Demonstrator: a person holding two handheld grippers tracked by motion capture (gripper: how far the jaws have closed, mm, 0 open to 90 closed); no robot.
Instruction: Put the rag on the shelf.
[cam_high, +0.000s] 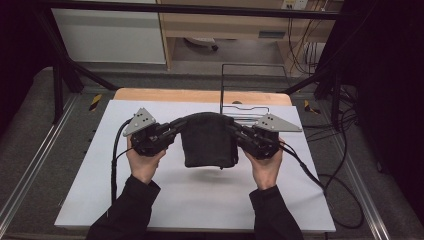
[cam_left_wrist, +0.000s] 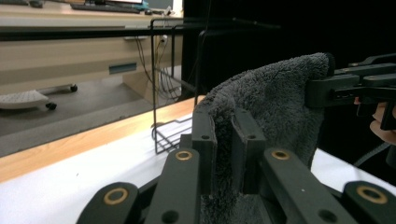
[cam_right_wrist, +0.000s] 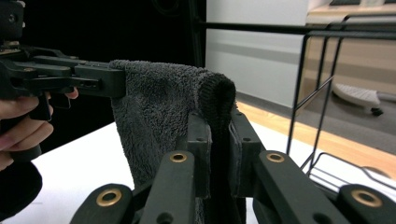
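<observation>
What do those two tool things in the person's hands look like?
Each tool, left and right, is black, with two flat jaws on jointed bars and brass-coloured rings at the pivots. A grey three-cornered plate with small holes sits on top of each. A black cable trails from each. The sleeves are black.

Lab: framed rig (cam_high: 190, 9), trailing cables (cam_high: 300, 45).

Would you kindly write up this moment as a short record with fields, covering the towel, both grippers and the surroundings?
item: dark grey towel, folded, hanging clear of the table
left gripper: shut on the towel's upper left corner
right gripper: shut on the towel's upper right corner
surface: white mat over a wooden table
behind towel: black wire rack, upright at the table's far edge
</observation>
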